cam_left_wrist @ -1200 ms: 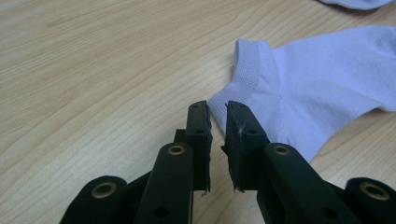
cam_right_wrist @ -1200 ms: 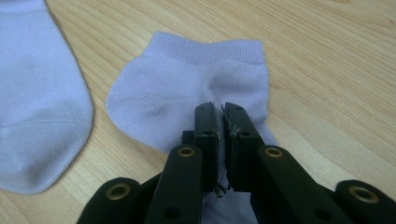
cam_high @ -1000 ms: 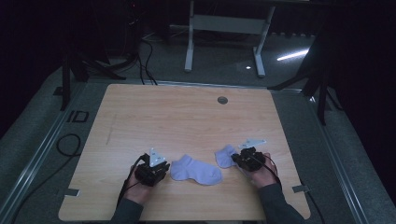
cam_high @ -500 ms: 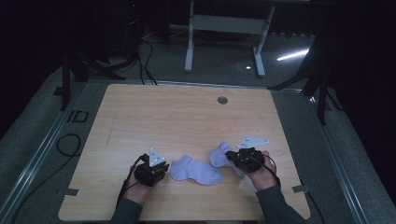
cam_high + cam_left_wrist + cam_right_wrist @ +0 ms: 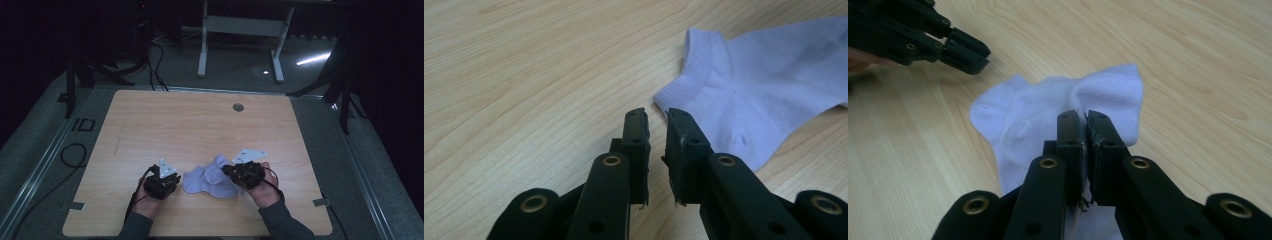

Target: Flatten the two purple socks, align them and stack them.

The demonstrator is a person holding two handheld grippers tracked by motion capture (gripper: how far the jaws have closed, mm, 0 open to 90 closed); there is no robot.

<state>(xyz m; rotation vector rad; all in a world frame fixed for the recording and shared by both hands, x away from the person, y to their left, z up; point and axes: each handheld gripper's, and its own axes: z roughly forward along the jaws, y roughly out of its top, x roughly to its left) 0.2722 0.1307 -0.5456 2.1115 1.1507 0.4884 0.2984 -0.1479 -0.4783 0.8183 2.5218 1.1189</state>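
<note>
Near the six o'clock edge of the wooden table (image 5: 150, 120) lies a pale sock (image 5: 207, 177), folded partway over itself. At its three o'clock side the right gripper (image 5: 1084, 120) pinches a fold of the sock, jaws squeezed tight on the cloth. At the sock's nine o'clock side sits the left gripper (image 5: 656, 117), just beside the sock's cuff, with its jaws a little apart and nothing between them. Far off at twelve o'clock, a small round hole (image 5: 238, 107) shows in the table.
</note>
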